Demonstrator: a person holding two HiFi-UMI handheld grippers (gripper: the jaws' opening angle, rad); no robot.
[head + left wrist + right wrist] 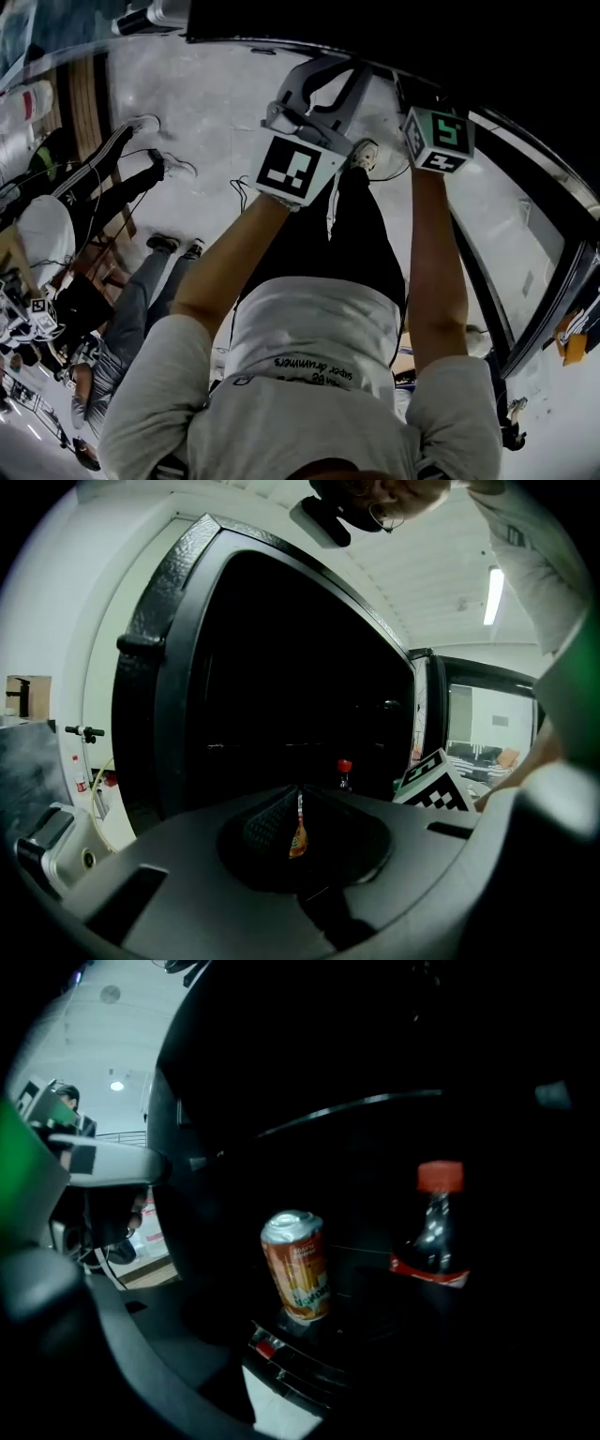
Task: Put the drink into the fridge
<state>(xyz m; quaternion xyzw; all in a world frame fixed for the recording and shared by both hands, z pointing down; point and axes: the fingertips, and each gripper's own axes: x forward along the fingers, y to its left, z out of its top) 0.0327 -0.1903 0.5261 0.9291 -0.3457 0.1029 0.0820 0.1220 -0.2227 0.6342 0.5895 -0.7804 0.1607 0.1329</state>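
Observation:
An orange drink can (298,1267) stands upright on a shelf inside the dark fridge (394,1101). To its right stands a cola bottle (436,1227) with a red cap. My right gripper (433,133) reaches into the fridge opening. Its jaws are spread wide, the can stands free ahead of them, and nothing is between them. Only its left jaw shows, the other being lost in the dark. My left gripper (298,799) hovers outside the fridge to the left, jaws together and empty. Through its thin slit a sliver of the orange can (296,841) shows, with the bottle's red cap (344,765) beyond.
The fridge's black-framed door (525,244) stands open at the right. A black rounded frame (155,658) borders the opening on the left. People (103,309) sit at the left, with cables (239,192) on the grey floor.

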